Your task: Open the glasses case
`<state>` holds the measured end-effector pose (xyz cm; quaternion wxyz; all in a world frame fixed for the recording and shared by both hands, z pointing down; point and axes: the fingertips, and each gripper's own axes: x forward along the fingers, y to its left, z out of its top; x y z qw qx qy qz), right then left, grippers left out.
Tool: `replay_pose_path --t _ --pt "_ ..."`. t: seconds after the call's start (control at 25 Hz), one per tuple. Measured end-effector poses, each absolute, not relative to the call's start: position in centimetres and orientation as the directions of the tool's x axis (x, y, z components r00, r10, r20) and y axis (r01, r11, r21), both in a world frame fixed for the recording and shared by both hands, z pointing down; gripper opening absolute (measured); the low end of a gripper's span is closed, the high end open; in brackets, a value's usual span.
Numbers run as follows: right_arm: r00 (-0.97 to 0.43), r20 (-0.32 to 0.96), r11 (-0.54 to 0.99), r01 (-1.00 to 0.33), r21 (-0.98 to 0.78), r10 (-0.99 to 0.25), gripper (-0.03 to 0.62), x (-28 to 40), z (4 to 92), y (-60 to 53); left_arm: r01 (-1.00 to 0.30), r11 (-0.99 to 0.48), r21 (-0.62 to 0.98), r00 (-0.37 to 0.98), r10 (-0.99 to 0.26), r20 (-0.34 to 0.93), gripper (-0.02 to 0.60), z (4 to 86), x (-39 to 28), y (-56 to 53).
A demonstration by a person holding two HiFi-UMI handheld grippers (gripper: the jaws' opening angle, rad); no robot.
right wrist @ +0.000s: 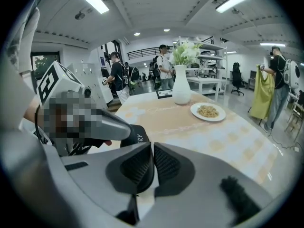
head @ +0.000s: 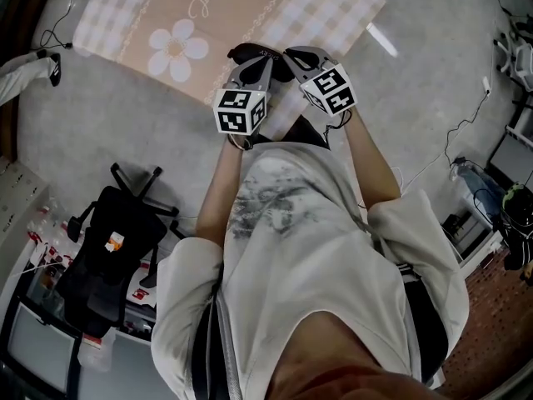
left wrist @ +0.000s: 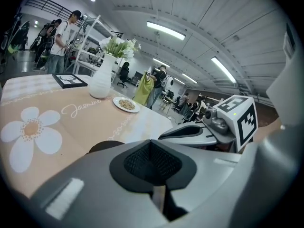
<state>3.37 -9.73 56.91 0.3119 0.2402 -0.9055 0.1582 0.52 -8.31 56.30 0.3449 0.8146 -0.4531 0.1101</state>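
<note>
I see left gripper clenched, nothing between pads. Right gripper likewise clenched, empty. Both side by side over near edge of flowered tablecloth, tips angled down toward it. Black glasses case lies on tablecloth at near edge, just past both tips. Contact with case: can't tell.

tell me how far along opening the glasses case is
Done: nothing yet. The dark glasses case lies at the near edge of the table, and no raised lid shows. In hand: the left gripper and right gripper are close to it, jaws shut and empty. Left: grip the case and lift its lid.
</note>
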Motion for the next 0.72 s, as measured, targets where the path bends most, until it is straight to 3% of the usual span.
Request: replay_pose_path --t 0.24,0.52,0.6,0.72 --pt "-0.687 0.654 0.844 -0.519 -0.138 -0.315 0.017 3.3 57.3 -9.7 -0.835 -0.306 0.457 0.537 -0.629 0.561 0.009 58.3 0.1 -7.9" --pt "-0.690 0.674 0.858 -0.487 -0.161 -0.265 0.021 3.3 57.9 -9.4 -0.820 -0.273 0.502 0.546 -0.637 0.545 0.009 58.6 -0.3 -7.2" --pt "-0.696 0.678 0.864 -0.470 -0.182 -0.236 0.072 3.1 58.2 -9.1 -0.819 -0.273 0.505 0.548 -0.635 0.545 0.009 58.7 -0.4 -6.8" --pt "-0.708 0.679 0.870 -0.444 -0.215 -0.194 0.095 2.7 58.5 -8.6 -0.819 -0.265 0.510 0.546 -0.633 0.549 0.009 58.9 -0.6 -6.2"
